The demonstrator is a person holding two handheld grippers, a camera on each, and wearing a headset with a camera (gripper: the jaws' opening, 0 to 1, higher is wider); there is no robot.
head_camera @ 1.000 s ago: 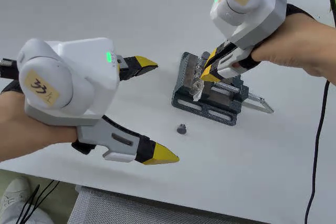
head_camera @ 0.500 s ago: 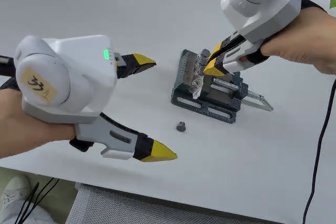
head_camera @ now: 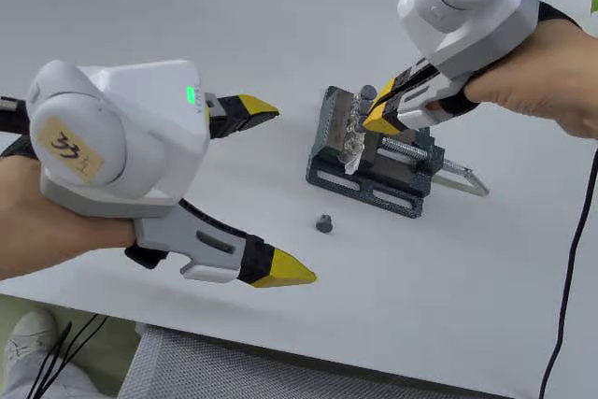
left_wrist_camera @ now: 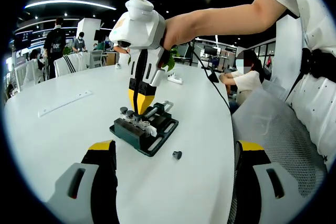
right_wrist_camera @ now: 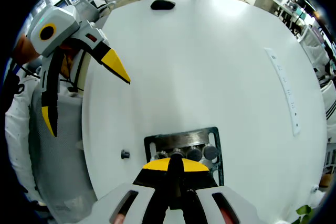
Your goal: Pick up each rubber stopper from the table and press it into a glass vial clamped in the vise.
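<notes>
One loose rubber stopper [head_camera: 323, 224] is lying on the table [head_camera: 187, 16] near the vise [head_camera: 366, 186]. The right gripper [head_camera: 378, 123], jaws pressed together, is lifting off the stoppered vials [head_camera: 353, 143], suggesting that press is finished. The left gripper [head_camera: 294, 195] is waiting, jaws wide.

Vise [head_camera: 374, 161] sits on the bench [head_camera: 187, 25]. Vials [head_camera: 353, 144] stand in a row between its jaws. One loose stopper [head_camera: 323, 224] lies on the bench near the vise, on your side of it, not touching. Your right hand-held gripper [head_camera: 383, 119] is directly over the vise. Your left hand-held gripper [head_camera: 290, 195] is well left of the vise.
</notes>
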